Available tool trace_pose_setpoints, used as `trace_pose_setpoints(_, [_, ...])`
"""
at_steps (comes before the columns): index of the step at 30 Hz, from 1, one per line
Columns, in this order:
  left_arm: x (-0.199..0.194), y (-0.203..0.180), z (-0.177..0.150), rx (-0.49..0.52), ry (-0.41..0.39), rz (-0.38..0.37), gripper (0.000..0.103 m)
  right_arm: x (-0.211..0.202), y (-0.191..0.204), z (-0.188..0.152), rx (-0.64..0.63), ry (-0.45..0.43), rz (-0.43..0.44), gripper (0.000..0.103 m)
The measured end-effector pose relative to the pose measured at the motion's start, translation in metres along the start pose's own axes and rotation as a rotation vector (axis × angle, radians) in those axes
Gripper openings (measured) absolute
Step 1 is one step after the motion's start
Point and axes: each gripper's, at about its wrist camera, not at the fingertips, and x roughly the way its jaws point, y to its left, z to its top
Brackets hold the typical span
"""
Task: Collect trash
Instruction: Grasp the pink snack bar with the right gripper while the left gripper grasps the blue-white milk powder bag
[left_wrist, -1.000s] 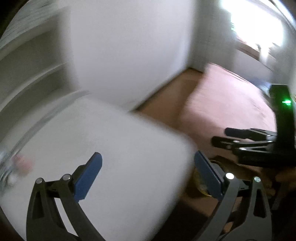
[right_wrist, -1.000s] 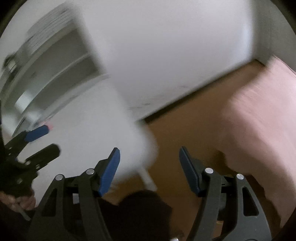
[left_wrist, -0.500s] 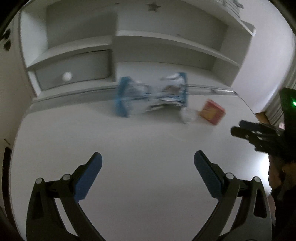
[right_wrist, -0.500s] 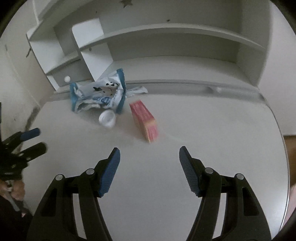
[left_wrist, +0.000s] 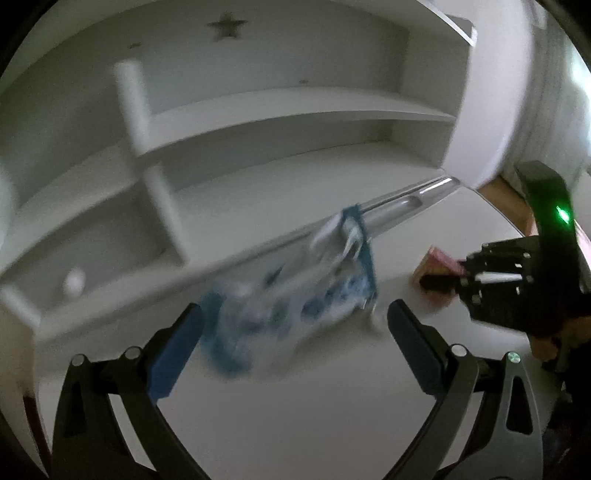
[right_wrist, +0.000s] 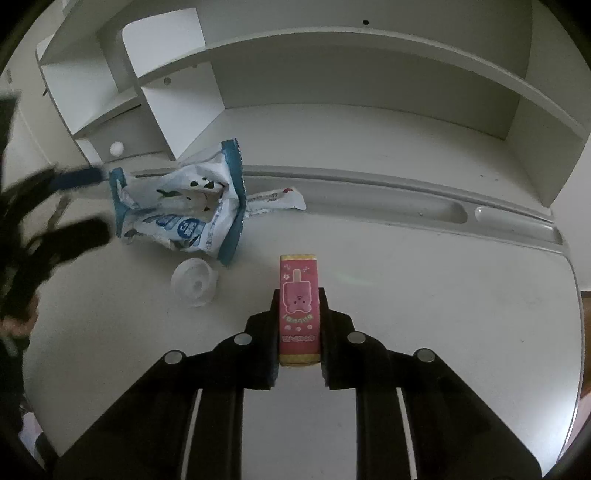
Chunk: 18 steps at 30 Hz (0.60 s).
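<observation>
The right gripper (right_wrist: 298, 332) is clamping its jaws on the pink box (right_wrist: 298, 306) beside the bag (right_wrist: 181, 210) on the worktop (right_wrist: 424, 295), while the left gripper (left_wrist: 291, 343), jaws apart, is nearing that bag, needing closure next.

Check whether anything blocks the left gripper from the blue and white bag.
Nothing visible does. The left gripper is open with the blue and white bag directly ahead, its near end already between the fingers. The clear plastic lid lies off to the side, and the pink box is clamped in the right gripper.
</observation>
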Motion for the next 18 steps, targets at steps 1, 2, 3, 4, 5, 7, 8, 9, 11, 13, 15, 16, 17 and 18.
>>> trace_pose_setpoints(1, [0.009,-0.001,0.006,0.018,0.012,-0.013,0.096,-0.003,0.0,-0.002,-0.001,-0.001,0.005,0.016])
trace_pose_setpoints(2, [0.016,-0.002,0.01,0.028,0.021,-0.018,0.096,-0.005,-0.001,-0.005,-0.001,-0.003,0.007,0.016])
trace_pose_setpoints(3, [0.024,-0.002,0.014,0.036,0.032,-0.015,0.096,-0.007,-0.001,-0.007,0.0,-0.003,0.01,0.016])
trace_pose_setpoints(4, [0.031,-0.002,0.016,0.044,0.042,-0.015,0.095,-0.011,-0.002,-0.01,0.0,-0.002,0.017,0.016])
trace_pose_setpoints(5, [0.036,-0.002,0.017,0.047,0.048,-0.006,0.091,-0.013,-0.002,-0.012,0.001,-0.003,0.021,0.016])
trace_pose_setpoints(7, [0.045,0.001,0.014,0.053,0.061,0.012,0.085,-0.017,-0.001,-0.016,-0.003,-0.005,0.03,0.016])
trace_pose_setpoints(8, [0.048,0.001,0.013,0.059,0.064,0.014,0.082,-0.019,0.0,-0.018,-0.005,-0.006,0.035,0.016])
trace_pose_setpoints(9, [0.05,0.0,0.012,0.073,0.068,0.016,0.074,-0.022,0.0,-0.02,-0.007,-0.007,0.038,0.016])
trace_pose_setpoints(11, [0.051,-0.002,0.012,0.087,0.072,0.016,0.054,-0.025,0.001,-0.023,-0.011,-0.007,0.039,0.016])
trace_pose_setpoints(13, [0.05,-0.005,0.013,0.102,0.086,0.051,0.025,-0.032,-0.001,-0.027,-0.005,-0.014,0.034,0.016])
trace_pose_setpoints(15, [0.038,-0.004,0.015,0.08,0.066,0.055,0.02,-0.039,-0.004,-0.029,0.006,-0.025,0.036,0.016])
trace_pose_setpoints(16, [0.029,-0.003,0.013,0.064,0.054,0.063,0.02,-0.045,-0.005,-0.03,0.017,-0.036,0.033,0.016])
trace_pose_setpoints(17, [0.022,-0.003,0.014,0.053,0.045,0.08,0.02,-0.048,-0.006,-0.027,0.028,-0.046,0.033,0.016])
trace_pose_setpoints(18, [0.012,-0.003,0.014,0.04,0.031,0.098,0.02,-0.054,-0.008,-0.03,0.039,-0.055,0.032,0.016])
